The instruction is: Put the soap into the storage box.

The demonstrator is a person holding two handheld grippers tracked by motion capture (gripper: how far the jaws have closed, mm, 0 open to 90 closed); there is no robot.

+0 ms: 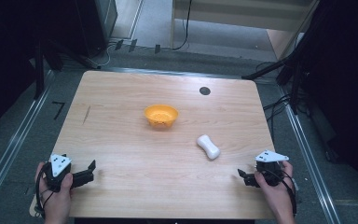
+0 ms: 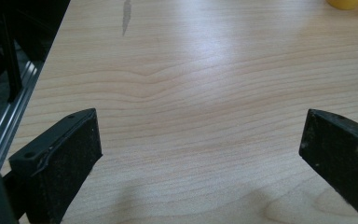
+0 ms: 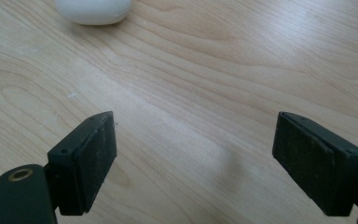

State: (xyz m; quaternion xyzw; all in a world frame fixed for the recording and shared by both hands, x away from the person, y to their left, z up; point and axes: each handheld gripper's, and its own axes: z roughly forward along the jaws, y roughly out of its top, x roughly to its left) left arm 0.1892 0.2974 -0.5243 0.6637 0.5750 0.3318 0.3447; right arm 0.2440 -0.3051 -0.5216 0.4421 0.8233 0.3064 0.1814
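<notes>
An orange bowl (image 1: 161, 115) sits upright near the middle of the wooden table (image 1: 121, 93). To its front right lies a white, bone-shaped object (image 1: 208, 147) on its side. My left gripper (image 1: 91, 170) rests low at the front left corner, held in a hand and pointing right, with nothing between its jaws. In the left gripper view it (image 2: 200, 126) stands open over bare wood, the bowl's edge (image 2: 342, 3) far off. My right gripper (image 1: 242, 177) is at the front right, pointing left. In the right gripper view it (image 3: 194, 123) is open, and the white object (image 3: 94, 10) lies well ahead of it.
A black round spot (image 1: 204, 90) marks the table's far right part, and a dark streak (image 1: 87, 114) its left side. Metal rails (image 1: 9, 149) run along the floor on both sides. Cables (image 1: 275, 105) and dark stands crowd the right rear.
</notes>
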